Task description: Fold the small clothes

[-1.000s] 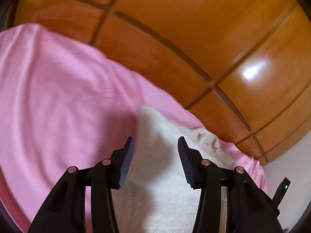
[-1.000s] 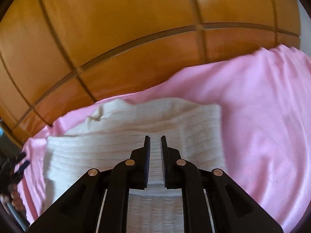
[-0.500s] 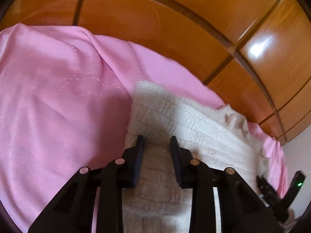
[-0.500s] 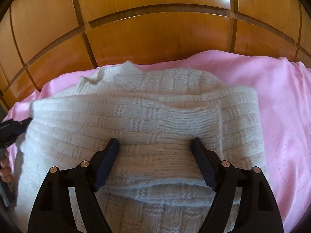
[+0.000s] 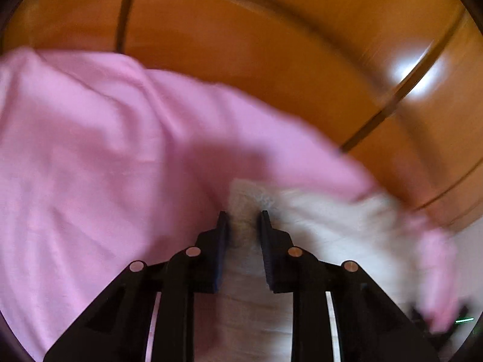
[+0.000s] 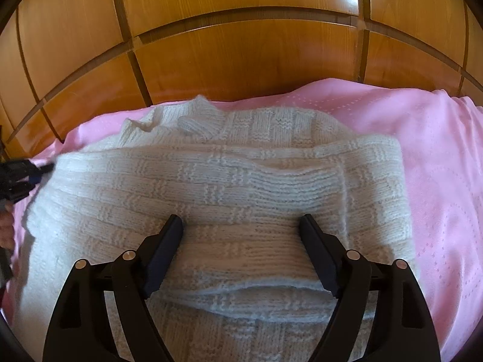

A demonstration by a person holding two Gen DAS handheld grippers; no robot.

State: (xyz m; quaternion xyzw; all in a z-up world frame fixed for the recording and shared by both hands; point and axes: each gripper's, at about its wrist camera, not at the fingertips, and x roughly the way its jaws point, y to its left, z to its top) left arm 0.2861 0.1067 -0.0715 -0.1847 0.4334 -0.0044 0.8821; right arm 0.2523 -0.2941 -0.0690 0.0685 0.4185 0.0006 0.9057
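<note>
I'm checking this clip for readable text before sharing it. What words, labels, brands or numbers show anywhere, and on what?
None. No readable text on the white knit sweater, the pink sheet, the wooden panels or either set of tongs. The left wrist view is motion-blurred, so any small print there would be lost.

The left wrist view is smeared with motion blur, so the white knit (image 5: pixel 317 220) there shows no stitch pattern. In the right wrist view, a dark object (image 6: pixel 18 175) at the left edge is cut off, possibly the other gripper.

Cream knit sweater (image 6: pixel 229 187) folded, flat on pink sheet (image 6: pixel 437 150)
</note>
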